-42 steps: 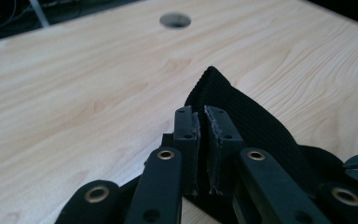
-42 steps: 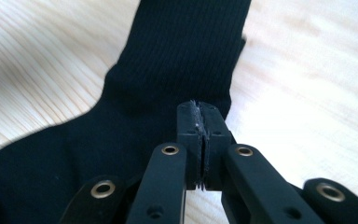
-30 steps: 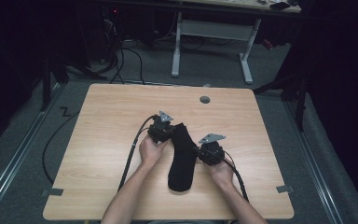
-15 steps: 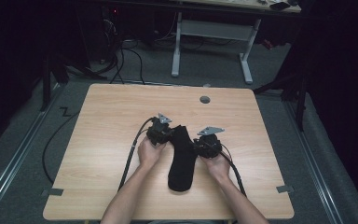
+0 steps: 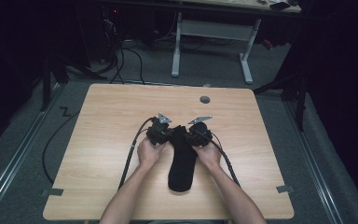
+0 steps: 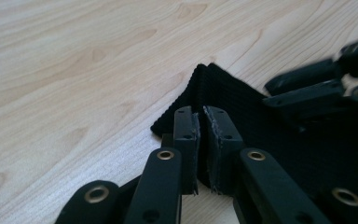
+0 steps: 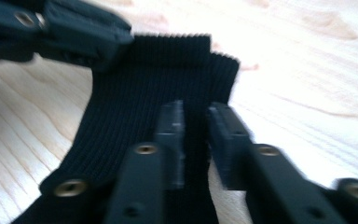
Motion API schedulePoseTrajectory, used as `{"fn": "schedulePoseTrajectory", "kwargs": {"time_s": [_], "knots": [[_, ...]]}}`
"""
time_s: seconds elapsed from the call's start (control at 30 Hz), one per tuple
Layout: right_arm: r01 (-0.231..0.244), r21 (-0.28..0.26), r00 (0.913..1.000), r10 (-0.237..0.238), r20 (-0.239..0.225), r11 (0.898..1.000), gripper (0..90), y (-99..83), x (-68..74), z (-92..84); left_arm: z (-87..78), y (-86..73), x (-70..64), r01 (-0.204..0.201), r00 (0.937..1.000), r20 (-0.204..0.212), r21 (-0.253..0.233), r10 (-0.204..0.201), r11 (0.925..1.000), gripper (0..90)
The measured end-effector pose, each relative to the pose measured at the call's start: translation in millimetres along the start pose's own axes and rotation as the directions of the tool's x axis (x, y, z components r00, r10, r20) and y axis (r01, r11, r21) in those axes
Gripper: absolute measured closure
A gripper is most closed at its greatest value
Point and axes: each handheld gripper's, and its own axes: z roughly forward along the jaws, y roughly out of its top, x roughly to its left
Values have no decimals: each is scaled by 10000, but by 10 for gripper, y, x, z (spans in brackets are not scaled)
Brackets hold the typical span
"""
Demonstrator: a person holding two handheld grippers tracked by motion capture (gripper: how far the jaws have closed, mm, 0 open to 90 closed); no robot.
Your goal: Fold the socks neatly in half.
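A black ribbed sock lies lengthwise on the wooden table, toe toward the front edge. Both grippers meet at its far cuff end. My left gripper sits at the cuff's left corner. In the left gripper view its jaws are pressed together on the cuff's edge. My right gripper is at the cuff's right side. In the right gripper view its jaws pinch a raised fold of the sock. The left gripper shows beyond, at the other corner.
A round cable hole lies in the table's far middle. Cables trail from each gripper toward the front edge. Tape marks sit at the front corners. White desk legs stand on the floor behind.
My right gripper has moved up and left from the sock's right side to the cuff and shut on it. The left gripper has stayed at the cuff's left corner.
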Motion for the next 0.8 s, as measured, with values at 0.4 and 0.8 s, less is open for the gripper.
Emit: {"fn": "schedulePoseTrajectory", "kwargs": {"time_s": [0.4,0.8], "knots": [[504,-872,9987,-493,154,9949,890,-38,54,-302,-3,88,4,145,9995,280,-587,-129,9982,831],[382,-636,9991,-370,205,9972,708,-145,61,-190,-15,-16,96,528,9984,-191,-128,-530,9985,611]]}}
